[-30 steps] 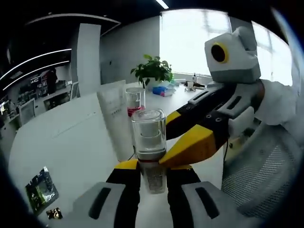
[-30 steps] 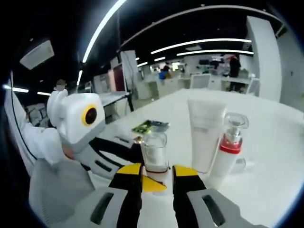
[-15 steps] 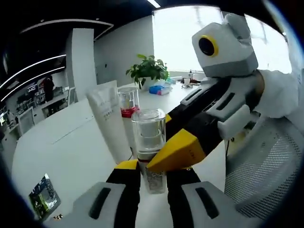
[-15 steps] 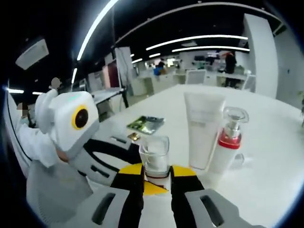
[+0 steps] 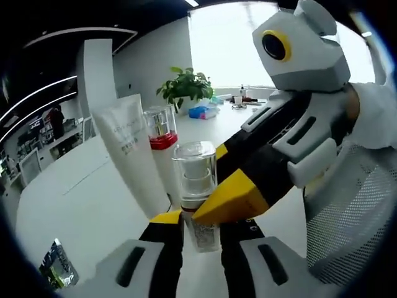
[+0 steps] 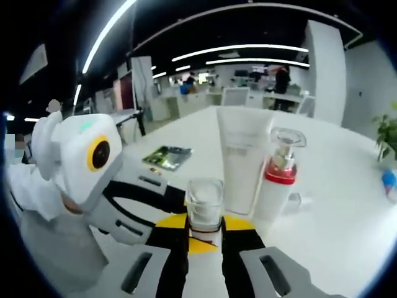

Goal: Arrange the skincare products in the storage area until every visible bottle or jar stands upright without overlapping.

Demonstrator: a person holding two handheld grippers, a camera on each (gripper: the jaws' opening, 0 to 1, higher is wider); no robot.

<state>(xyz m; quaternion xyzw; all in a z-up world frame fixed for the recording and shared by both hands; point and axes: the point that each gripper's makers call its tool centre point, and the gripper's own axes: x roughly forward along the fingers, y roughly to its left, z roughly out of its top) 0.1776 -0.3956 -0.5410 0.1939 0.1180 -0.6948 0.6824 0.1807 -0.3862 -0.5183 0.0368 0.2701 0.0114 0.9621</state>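
Both tongs, left (image 5: 200,231) and right (image 6: 205,231), clamp the small clear bottle (image 5: 196,180) upright, steadying it beside the white tube (image 6: 243,158) and red-collared pump bottle (image 6: 277,174) mid-desk (image 6: 335,205).

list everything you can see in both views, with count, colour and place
small bottle: 1, clear cap, red band, upright between both tools
white tube: 1, standing cap-down on the table, behind the small bottle
pump bottle: 1, white body, red collar, clear cap, upright beside the tube
table: 1, white
green packet: 1, flat on the table, beyond the left tool
plant: 1, green, far end of the table by the window
blue item: 1, near the plant, too small to identify
left tool: black and yellow, shut on the small bottle
right tool: black and yellow, shut on the small bottle
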